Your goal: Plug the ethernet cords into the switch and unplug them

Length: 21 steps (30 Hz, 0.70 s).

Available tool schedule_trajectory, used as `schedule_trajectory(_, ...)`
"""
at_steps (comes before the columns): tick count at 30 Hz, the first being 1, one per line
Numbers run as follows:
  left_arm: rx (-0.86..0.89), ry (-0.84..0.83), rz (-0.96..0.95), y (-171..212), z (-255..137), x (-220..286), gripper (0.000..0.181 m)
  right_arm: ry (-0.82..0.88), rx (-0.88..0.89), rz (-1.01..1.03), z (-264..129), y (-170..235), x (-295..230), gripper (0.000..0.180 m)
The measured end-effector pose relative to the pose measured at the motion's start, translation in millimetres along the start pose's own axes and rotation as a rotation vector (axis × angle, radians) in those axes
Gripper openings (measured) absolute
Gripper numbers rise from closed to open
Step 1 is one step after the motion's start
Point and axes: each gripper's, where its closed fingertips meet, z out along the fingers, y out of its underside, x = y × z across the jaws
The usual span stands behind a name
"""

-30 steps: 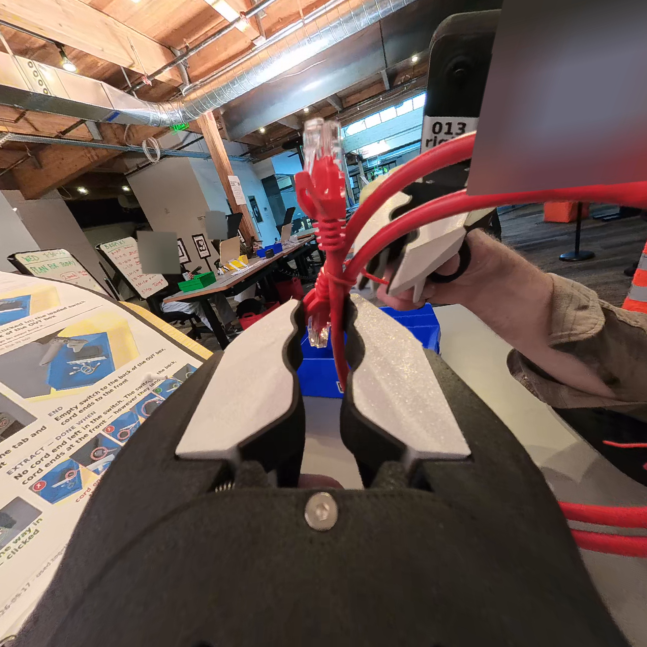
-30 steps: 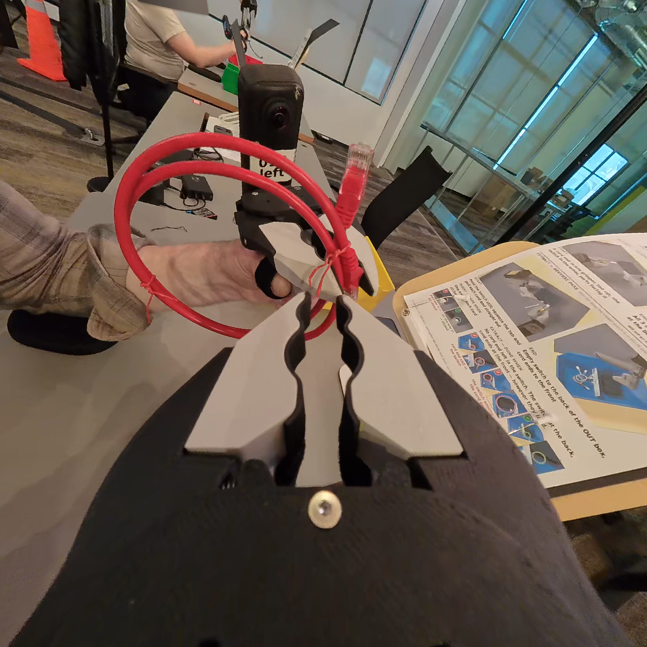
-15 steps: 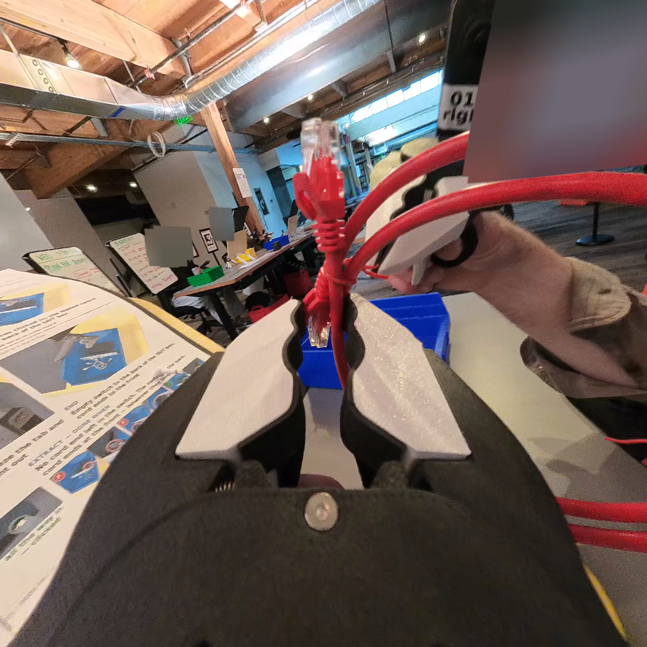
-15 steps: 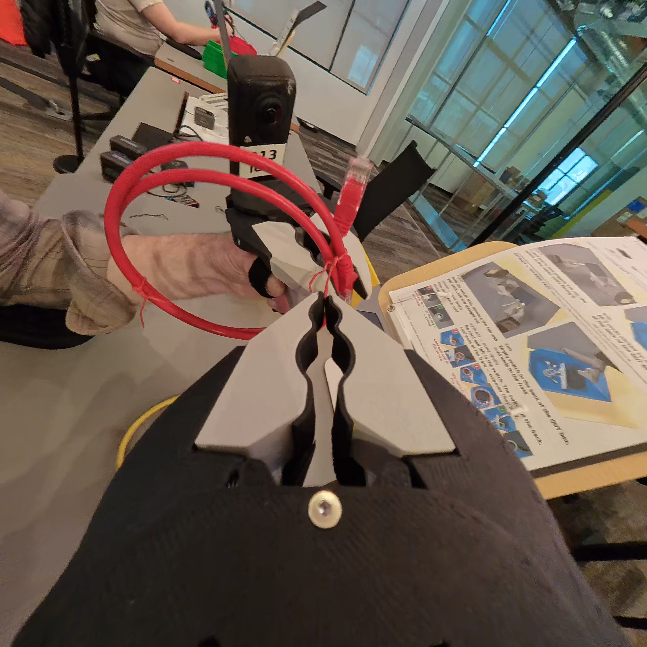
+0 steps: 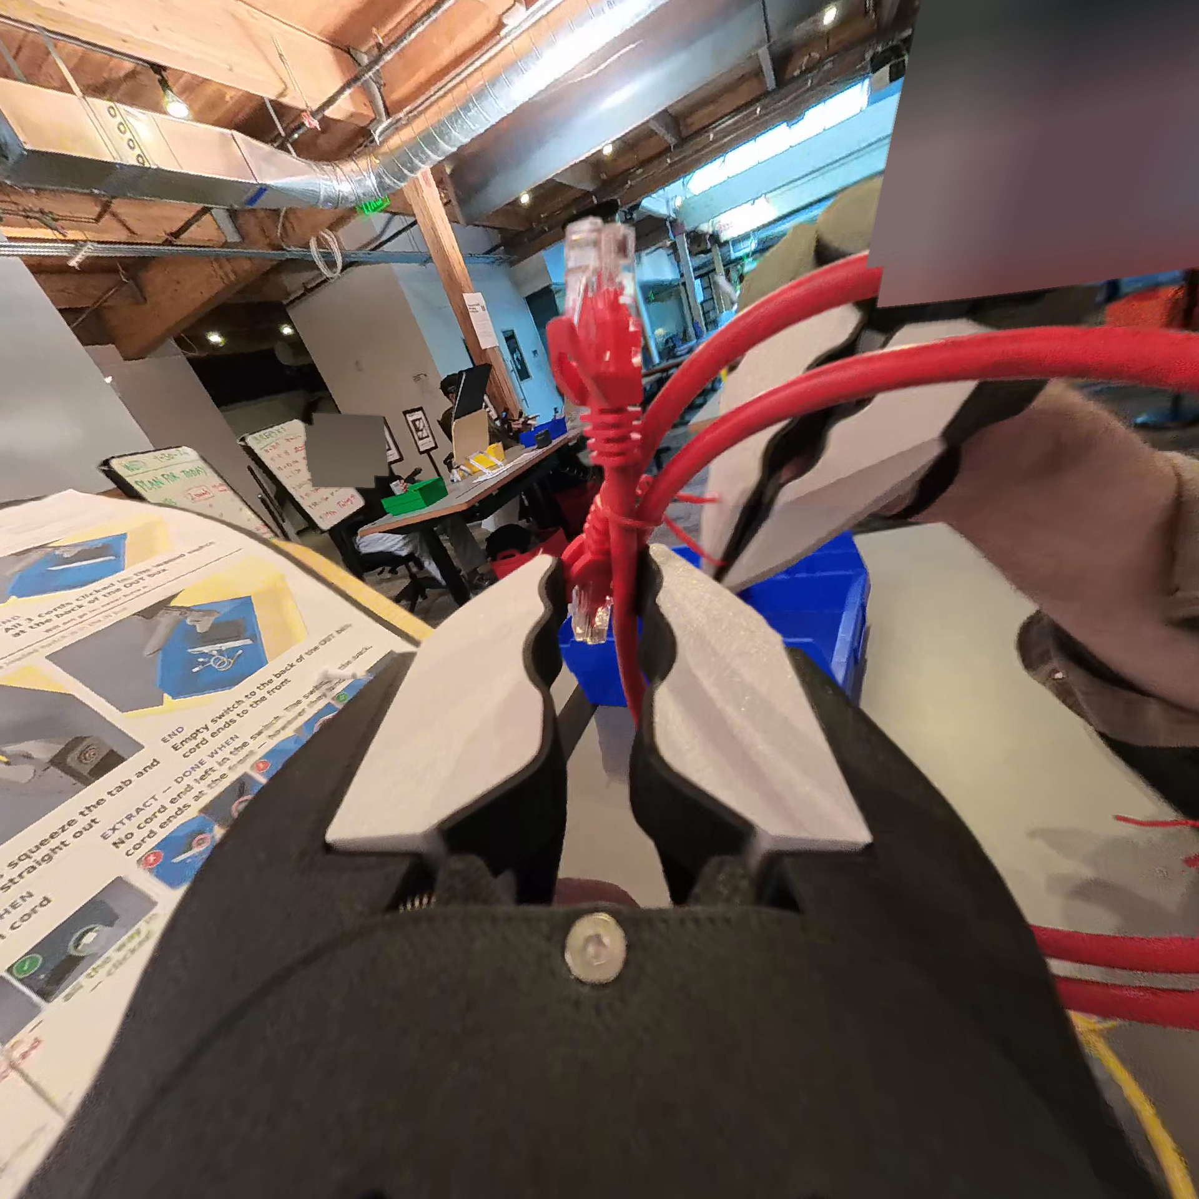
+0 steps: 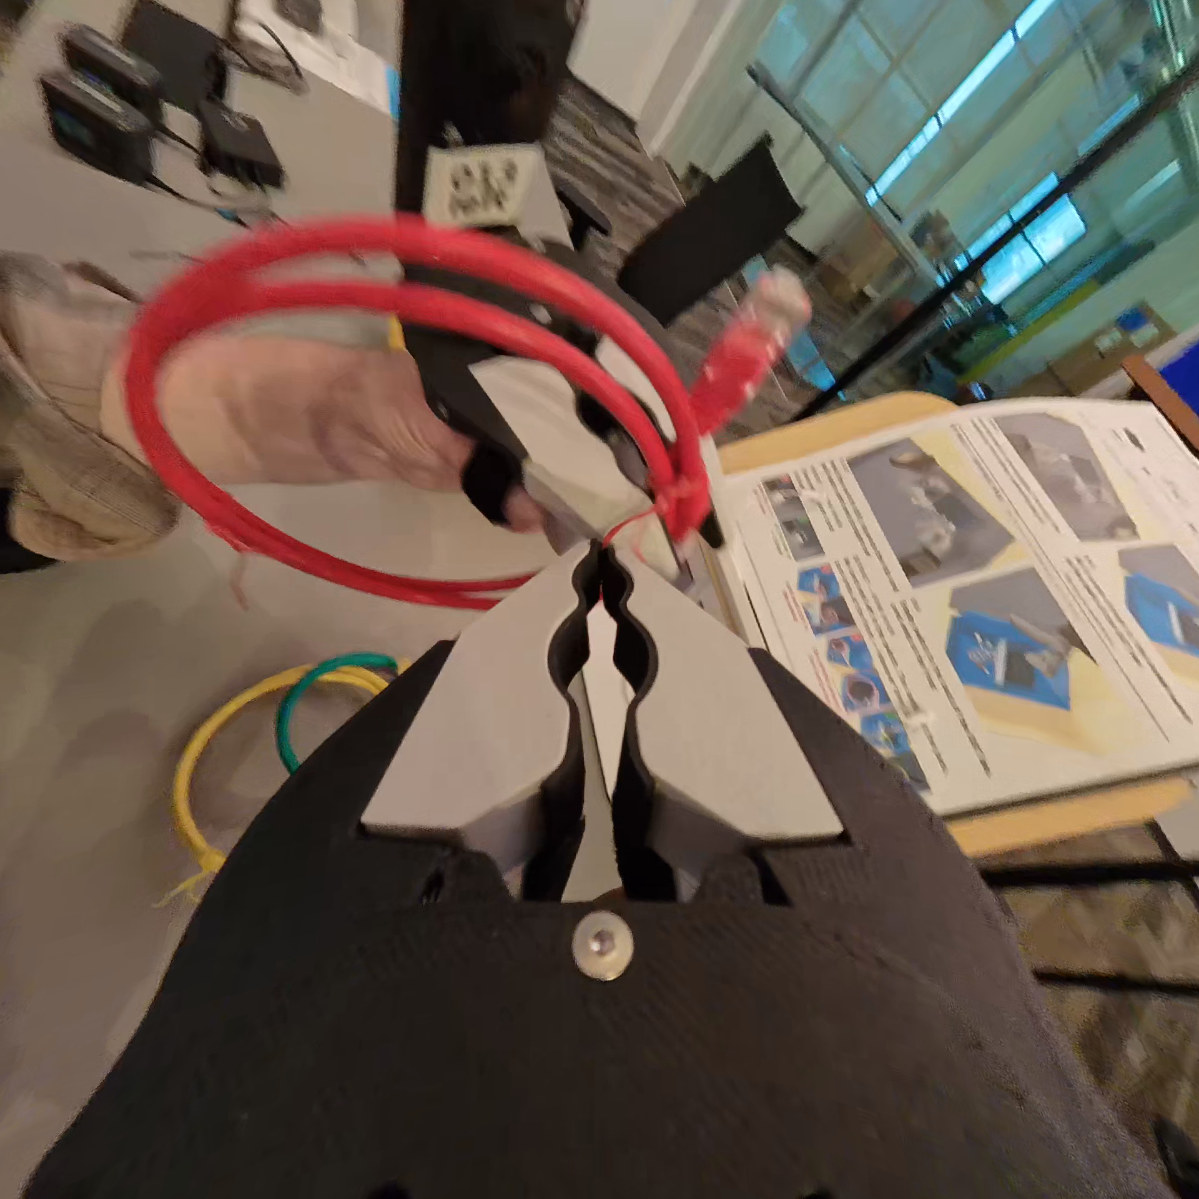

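Our left gripper (image 5: 600, 584) is clamped on the red cord (image 5: 626, 623); our right gripper (image 6: 600, 561) pinches its thin red tie (image 6: 626, 524).

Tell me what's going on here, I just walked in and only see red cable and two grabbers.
A person holds a gripper in each hand. The left gripper is shut on a coiled red ethernet cord, one clear plug pointing up. The right gripper is nearly closed at the coil's thin red tie; whether it grips is unclear. Yellow and green cords lie on the table. No switch shows.
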Motion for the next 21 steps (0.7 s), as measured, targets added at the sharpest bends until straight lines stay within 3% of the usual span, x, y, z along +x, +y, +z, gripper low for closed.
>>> schedule_trajectory(5,0.024,0.034,-0.015,-3,1,6,0.02,0.071,-0.043,0.043,-13,13,19,0.0)
schedule_trajectory(11,0.015,0.043,0.004,-2,3,9,0.02,0.165,0.084,0.028,-32,-12,31,0.0)
schedule_trajectory(15,-0.005,0.048,0.02,2,5,11,0.02,0.057,0.245,0.021,-42,-49,6,0.0)
schedule_trajectory(21,-0.022,0.074,0.057,5,5,17,0.02,0.095,0.218,0.064,-40,-35,21,0.0)
